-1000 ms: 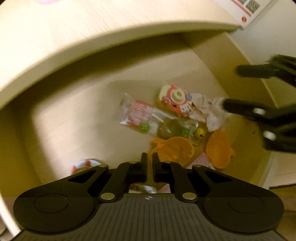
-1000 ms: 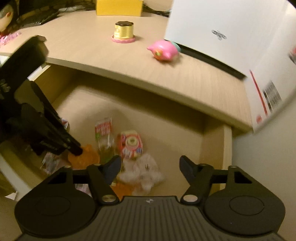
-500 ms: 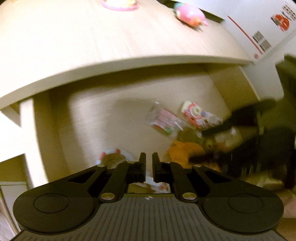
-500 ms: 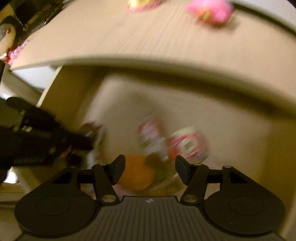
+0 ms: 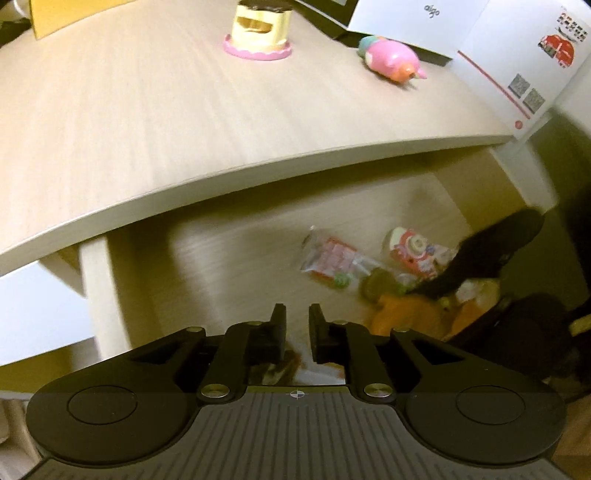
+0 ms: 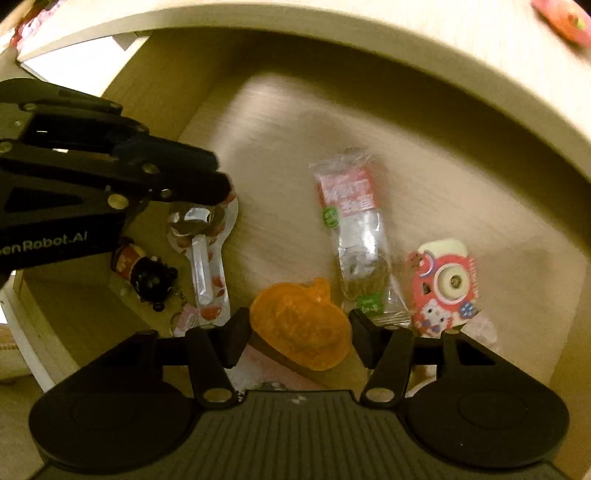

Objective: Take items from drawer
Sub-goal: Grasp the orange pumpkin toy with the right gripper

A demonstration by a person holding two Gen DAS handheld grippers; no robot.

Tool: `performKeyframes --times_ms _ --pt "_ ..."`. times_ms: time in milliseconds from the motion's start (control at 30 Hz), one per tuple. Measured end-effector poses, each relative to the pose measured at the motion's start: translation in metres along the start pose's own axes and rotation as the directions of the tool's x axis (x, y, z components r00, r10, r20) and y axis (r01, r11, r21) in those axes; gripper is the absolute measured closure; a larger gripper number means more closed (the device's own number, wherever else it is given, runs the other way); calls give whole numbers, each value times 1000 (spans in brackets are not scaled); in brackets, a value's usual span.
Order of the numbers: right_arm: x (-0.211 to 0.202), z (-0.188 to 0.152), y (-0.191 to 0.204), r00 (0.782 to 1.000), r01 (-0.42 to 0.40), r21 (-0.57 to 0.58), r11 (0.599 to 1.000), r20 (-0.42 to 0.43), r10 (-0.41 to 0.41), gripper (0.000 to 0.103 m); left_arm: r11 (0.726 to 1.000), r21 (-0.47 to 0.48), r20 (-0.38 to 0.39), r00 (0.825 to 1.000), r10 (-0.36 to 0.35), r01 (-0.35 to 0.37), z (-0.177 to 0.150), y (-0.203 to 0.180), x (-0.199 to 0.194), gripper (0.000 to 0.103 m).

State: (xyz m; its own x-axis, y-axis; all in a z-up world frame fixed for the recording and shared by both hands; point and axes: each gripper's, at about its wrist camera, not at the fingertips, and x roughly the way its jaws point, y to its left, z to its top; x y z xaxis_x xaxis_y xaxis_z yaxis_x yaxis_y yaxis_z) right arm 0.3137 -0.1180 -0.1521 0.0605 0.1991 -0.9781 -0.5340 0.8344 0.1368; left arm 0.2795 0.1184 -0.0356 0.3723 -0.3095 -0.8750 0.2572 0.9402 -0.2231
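Below, right tongs (image 6: pixel 297 334) point steeply down into the open drawer (image 6: pixel 288 110), jaws closing w/ the orange pumpkin-shaped mould (image 6: pixel 301 325) between them; pads sit just beside its two flanks, and whether they press yet cannot be told, so no firm grip is claimed. Mould lies directly under and slightly ahead of these tongs, near the drawer's front edge; its longer axis runs roughly across the jaw gap, stem end toward the drawer's back. Judgement: right tongs are far nearer the mould than the left, so the pick falls to the right; a little more closing, then a lift.

Left tongs (image 5: pixel 297 325) hang over the drawer's left part, jaws opening from a narrow gap w/ nothing between them. In the right wrist view they sit above a transparent spoon-shaped packet w/ red prints (image 6: pixel 203 254); contact w/ it is not visible.

Outward, on the drawer floor: a clear snack wrapper w/ red label (image 6: pixel 351 229) lying lengthwise front-to-back just right of the mould; a red-and-white toy camera (image 6: pixel 443 288) further right; a small dark figurine keychain (image 6: pixel 147 273) at left. Above, the table (image 5: pixel 147 129) carries a pink toy (image 5: pixel 391 62) and a yellow cake-shaped toy on a pink base (image 5: pixel 258 33), well apart from the drawer items.
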Motion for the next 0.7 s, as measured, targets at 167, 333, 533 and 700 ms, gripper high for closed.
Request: performKeyframes --times_ms 167,333,533,700 --pt "-30 -6 -5 983 140 -15 990 121 -137 45 1000 23 -13 1000 -15 15 1 -3 3 89" --pt "-54 -18 -32 939 256 60 965 220 -263 45 986 158 -6 998 -55 55 12 -30 14 89" --pt "-65 -53 -62 916 240 264 934 256 -308 45 956 277 -13 995 -95 95 32 -66 50 89" --pt "-56 -72 -69 895 262 343 902 262 -360 45 944 316 -9 996 -93 91 40 -82 74 89"
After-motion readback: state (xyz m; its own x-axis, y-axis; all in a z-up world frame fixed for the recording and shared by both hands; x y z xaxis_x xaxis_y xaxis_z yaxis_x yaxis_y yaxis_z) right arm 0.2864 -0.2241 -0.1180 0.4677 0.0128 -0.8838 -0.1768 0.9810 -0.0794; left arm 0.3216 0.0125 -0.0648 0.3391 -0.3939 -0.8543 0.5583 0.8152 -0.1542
